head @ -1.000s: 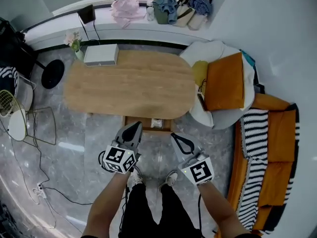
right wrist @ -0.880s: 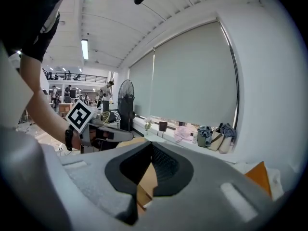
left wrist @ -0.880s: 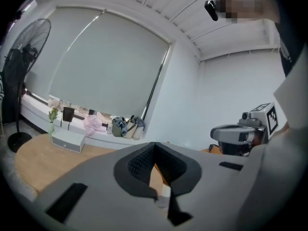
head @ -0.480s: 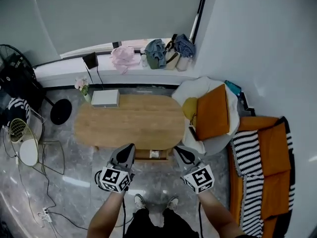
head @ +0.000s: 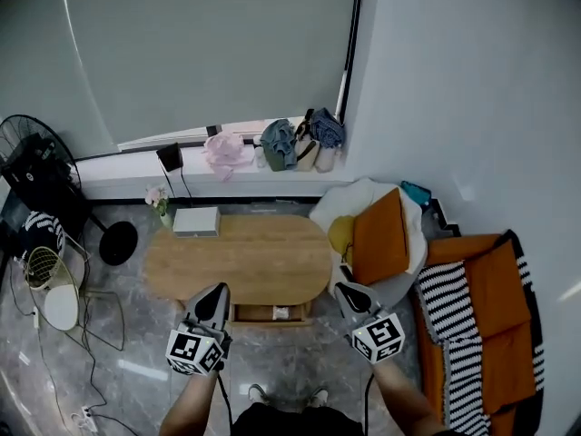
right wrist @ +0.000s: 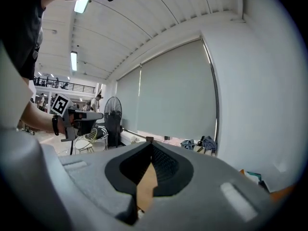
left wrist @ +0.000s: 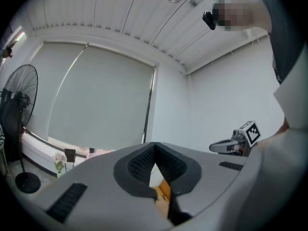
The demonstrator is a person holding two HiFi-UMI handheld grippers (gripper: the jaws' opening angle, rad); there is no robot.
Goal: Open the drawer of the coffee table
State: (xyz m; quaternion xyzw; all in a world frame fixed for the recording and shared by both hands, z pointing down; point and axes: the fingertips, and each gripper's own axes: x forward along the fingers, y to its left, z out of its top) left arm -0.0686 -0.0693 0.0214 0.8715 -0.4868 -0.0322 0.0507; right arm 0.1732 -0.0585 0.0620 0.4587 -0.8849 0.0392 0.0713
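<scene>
Both tongs are shut with nothing in them: left gripper (head: 216, 290) and right gripper (head: 346, 290) are held up level, pointing out across the room. The drawer (head: 270, 313) sits below and between them, already poking out from under the coffee table (head: 245, 257). If it needs more, I'd drop one gripper, open it on the drawer front and pull straight back, no twisting

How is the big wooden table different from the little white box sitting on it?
The wooden table is oval and brown; the white box is rectangular and pale. The table is much bigger and stands on the floor, while the box lies on the table's far left corner. Both have flat tops.
</scene>
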